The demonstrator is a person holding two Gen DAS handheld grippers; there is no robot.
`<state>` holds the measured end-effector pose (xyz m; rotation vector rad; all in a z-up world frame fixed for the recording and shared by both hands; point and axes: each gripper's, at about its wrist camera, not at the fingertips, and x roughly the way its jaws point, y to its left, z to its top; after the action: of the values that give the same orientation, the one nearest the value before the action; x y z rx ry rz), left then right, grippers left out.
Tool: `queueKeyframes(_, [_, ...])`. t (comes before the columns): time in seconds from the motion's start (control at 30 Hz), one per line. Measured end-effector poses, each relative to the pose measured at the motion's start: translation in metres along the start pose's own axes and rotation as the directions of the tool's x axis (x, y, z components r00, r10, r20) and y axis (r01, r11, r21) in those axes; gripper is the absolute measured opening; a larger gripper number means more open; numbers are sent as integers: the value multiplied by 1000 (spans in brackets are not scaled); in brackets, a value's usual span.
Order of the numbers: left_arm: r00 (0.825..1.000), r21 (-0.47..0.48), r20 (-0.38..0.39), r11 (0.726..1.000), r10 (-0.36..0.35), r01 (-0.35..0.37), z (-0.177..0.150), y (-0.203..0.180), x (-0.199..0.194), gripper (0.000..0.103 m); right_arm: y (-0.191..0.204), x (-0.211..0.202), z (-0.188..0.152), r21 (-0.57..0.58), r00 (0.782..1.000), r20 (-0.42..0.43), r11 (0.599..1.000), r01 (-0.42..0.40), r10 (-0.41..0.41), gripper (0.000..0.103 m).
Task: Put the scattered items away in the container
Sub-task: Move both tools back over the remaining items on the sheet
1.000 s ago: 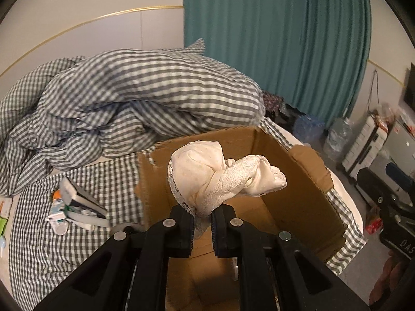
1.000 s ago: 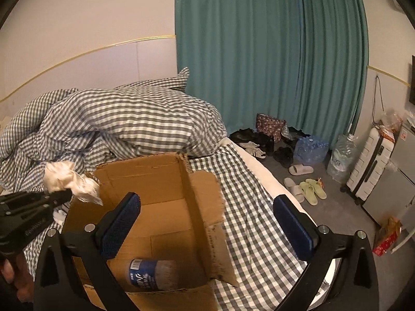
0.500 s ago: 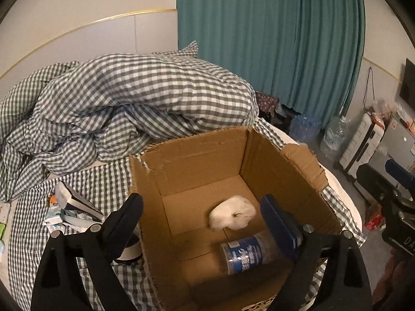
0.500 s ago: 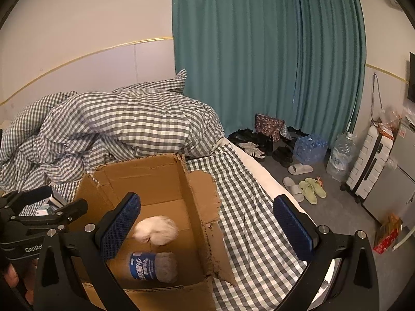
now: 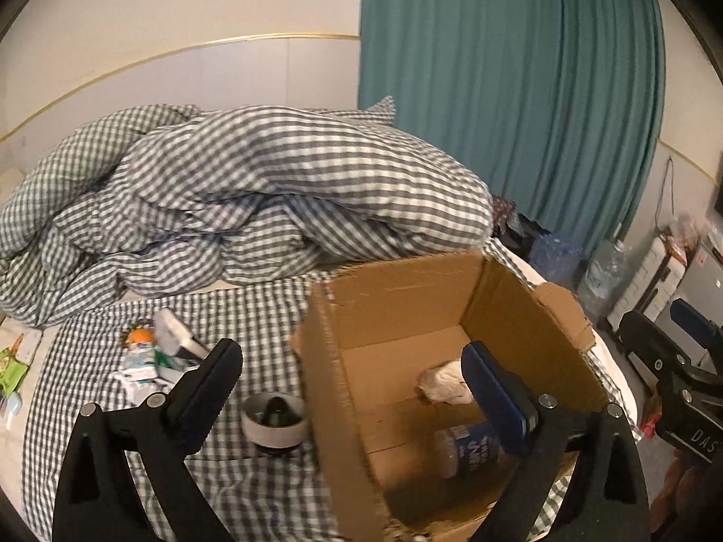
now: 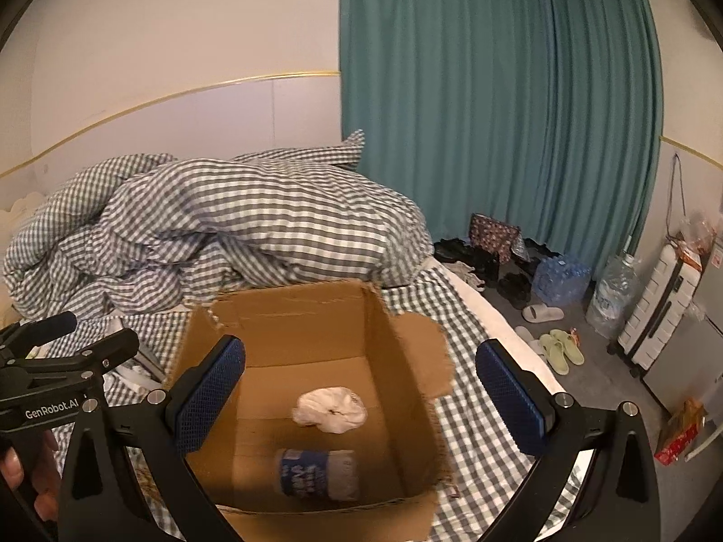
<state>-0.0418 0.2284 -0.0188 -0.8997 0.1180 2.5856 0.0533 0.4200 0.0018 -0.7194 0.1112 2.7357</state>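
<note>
The left gripper, jaws just opened and empty, hovers over the cardboard box holding the white cloth; the right gripper is spread.

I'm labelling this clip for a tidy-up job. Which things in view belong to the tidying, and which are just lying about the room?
Part of the job:
cardboard box
white cloth bundle and blue-labelled bottle, both inside it
round bowl beside the box
small packets on the sheet
left gripper, jaws just opened, empty

Just lying about:
checked duvet
slippers
water jug
suitcase
</note>
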Motion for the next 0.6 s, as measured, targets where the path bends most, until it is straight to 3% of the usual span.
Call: queueKeyframes(0.6, [985,-150,46,976,169,-160,-22,129,-53,103,123,-9,6,-124,987,9,980,-156,158,103])
